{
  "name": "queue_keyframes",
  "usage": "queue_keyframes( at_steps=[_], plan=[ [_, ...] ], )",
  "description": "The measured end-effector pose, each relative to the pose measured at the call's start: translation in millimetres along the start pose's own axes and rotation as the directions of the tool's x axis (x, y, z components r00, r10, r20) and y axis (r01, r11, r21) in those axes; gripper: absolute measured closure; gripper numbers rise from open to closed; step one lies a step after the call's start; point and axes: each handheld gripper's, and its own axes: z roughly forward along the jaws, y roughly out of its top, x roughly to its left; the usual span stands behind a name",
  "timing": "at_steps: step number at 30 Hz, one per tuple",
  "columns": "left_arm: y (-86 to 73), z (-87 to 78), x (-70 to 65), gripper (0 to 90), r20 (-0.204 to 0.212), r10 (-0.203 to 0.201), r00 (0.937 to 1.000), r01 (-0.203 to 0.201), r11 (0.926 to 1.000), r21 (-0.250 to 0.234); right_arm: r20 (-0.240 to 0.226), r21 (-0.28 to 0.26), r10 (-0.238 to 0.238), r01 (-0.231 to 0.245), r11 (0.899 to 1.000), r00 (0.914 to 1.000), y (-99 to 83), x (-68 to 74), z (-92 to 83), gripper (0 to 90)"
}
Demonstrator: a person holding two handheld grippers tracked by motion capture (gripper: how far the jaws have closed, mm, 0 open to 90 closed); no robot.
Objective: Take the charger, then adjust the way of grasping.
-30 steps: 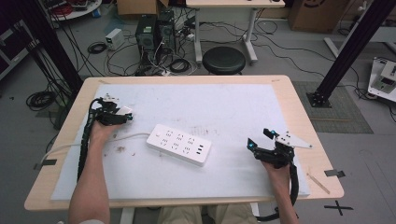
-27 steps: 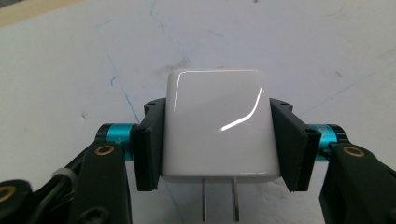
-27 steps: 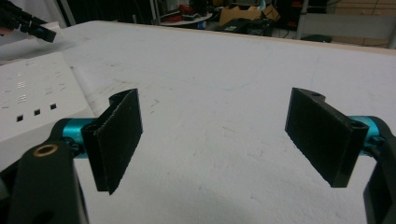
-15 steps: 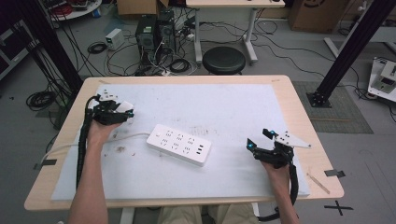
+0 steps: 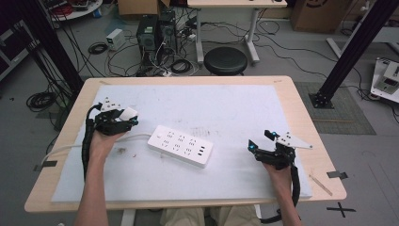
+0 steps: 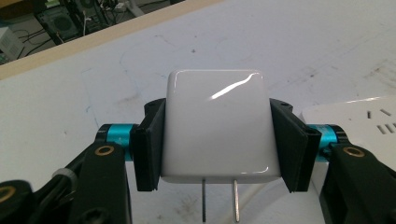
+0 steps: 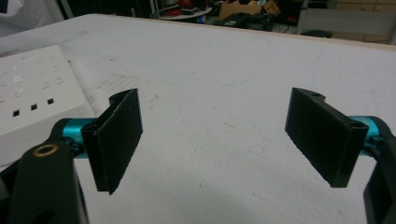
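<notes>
My left gripper (image 5: 126,116) is shut on a white plug adapter (image 6: 217,123), its two metal prongs pointing down between the pads; in the high view the adapter (image 5: 128,113) hangs above the white mat at the left. A white power strip (image 5: 180,145) lies flat mid-table, to the right of that gripper, and its corner (image 6: 359,116) shows past the right jaw. My right gripper (image 5: 260,141) rests near the table's right front, open, with nothing between its pads (image 7: 119,135). The strip's end (image 7: 32,88) lies to its left.
The strip's white cable (image 5: 70,149) runs left off the table edge. A white mat (image 5: 211,103) covers the wooden table (image 5: 306,113). Tape pieces (image 5: 338,174) sit near the right front corner. A stool (image 5: 226,60) and computer towers stand beyond the far edge.
My left gripper has lifted and shifted right and toward the power strip with the adapter in its jaws. The right gripper has stayed where it was.
</notes>
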Motion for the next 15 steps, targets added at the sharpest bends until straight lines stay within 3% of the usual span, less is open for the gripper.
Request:
queue_keyframes(
  at_steps=[7,15],
  plan=[
    [0.6,-8.3,-17.2,42.4,0.019,0.048,0.9987,-0.049,0.9988,0.005,-0.001,0.005,-0.011,0.011,1.0,0.9999,0.3,0.4,1.1,19.5],
    [5.5,-20.2,-48.6,42.4,0.032,0.075,0.9966,-0.072,0.9943,-0.079,-0.003,0.007,-0.009,0.009,1.0,1.0,0.3,0.9,1.1,19.5]
  ],
)
